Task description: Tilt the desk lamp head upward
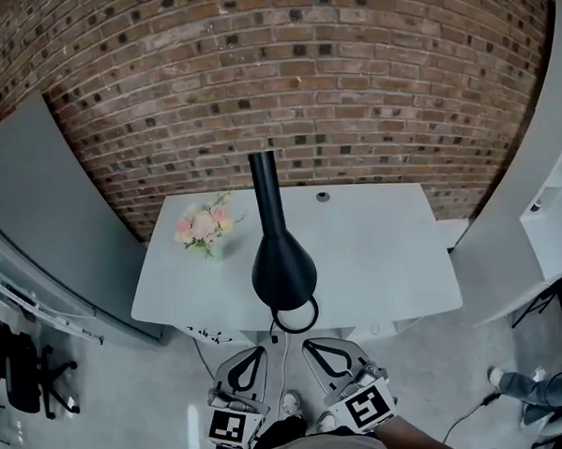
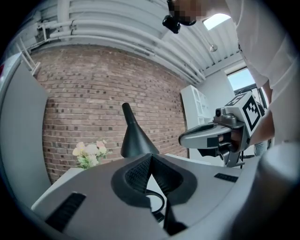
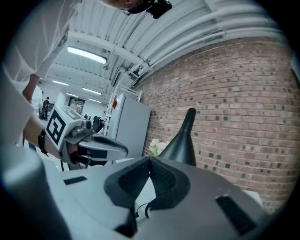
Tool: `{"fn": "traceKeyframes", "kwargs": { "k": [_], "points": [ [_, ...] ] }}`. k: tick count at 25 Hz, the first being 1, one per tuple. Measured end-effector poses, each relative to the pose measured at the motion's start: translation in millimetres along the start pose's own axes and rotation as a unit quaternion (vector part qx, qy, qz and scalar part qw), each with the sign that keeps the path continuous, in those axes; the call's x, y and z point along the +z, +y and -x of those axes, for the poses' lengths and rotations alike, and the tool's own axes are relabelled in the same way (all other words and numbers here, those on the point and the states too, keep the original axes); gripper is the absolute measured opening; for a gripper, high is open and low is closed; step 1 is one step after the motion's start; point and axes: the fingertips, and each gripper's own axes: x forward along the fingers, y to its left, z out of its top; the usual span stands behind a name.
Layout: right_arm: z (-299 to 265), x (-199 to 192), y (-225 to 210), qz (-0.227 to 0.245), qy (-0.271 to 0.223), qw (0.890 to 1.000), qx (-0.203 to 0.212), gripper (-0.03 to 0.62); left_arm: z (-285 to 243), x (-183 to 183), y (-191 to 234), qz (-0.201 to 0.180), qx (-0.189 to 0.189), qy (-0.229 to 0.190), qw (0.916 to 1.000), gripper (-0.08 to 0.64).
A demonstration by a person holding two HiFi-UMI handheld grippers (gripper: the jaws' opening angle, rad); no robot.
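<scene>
Matte black, cone-shaped desk lamp head [image 1: 283,270] hangs mid-frame over the smooth white worktop [image 1: 386,251], against a rough brick wall [image 1: 349,93]. At lower centre, left gripper [image 1: 253,355] and right gripper [image 1: 317,346] have ribbed fingers [image 2: 136,176] pressed together, pinching nothing.

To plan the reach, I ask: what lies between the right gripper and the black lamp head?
In the head view, only a black ring lies between the right gripper and the lamp head, close under the head.

Grey left claw [image 1: 258,353] and right claw [image 1: 312,346] — black ribbed pads [image 2: 136,176], black-and-white marker cubes [image 1: 233,425]; white sleeve [image 3: 28,47].
</scene>
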Motion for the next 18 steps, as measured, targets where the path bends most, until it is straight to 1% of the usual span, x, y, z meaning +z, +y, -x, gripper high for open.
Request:
{"fn": "traceKeyframes", "kwargs": {
  "k": [2,4,8,12,18],
  "points": [
    [-6.1,-4.8,-0.6,-0.002,0.006,1.000,0.001,0.017,-3.7,-3.2,4.5,0.024,-0.009,-0.001,0.9997,0.006],
    [-11.2,-12.4,-0.5,-0.005,0.015,1.000,0.001,0.017,-5.7,-10.0,8.6,0.036,-0.016,0.003,0.9992,0.006],
    [-20.0,-27.4,-3.4,-0.010,0.030,1.000,-0.002,0.017,-8.9,-16.9,8.5,0.029,-0.031,0.011,0.9990,0.006],
    [-29.2,-42.0,-6.0,-0.014,0.046,0.999,-0.008,0.017,-12.1,-19.7,14.7,0.016,-0.026,0.018,0.9994,0.006],
    [-43.3,-55.3,-8.7,-0.017,0.055,0.998,-0.017,0.017,-14.8,-26.4,29.3,0.018,-0.016,0.025,0.9994,0.006]
  ]
}}
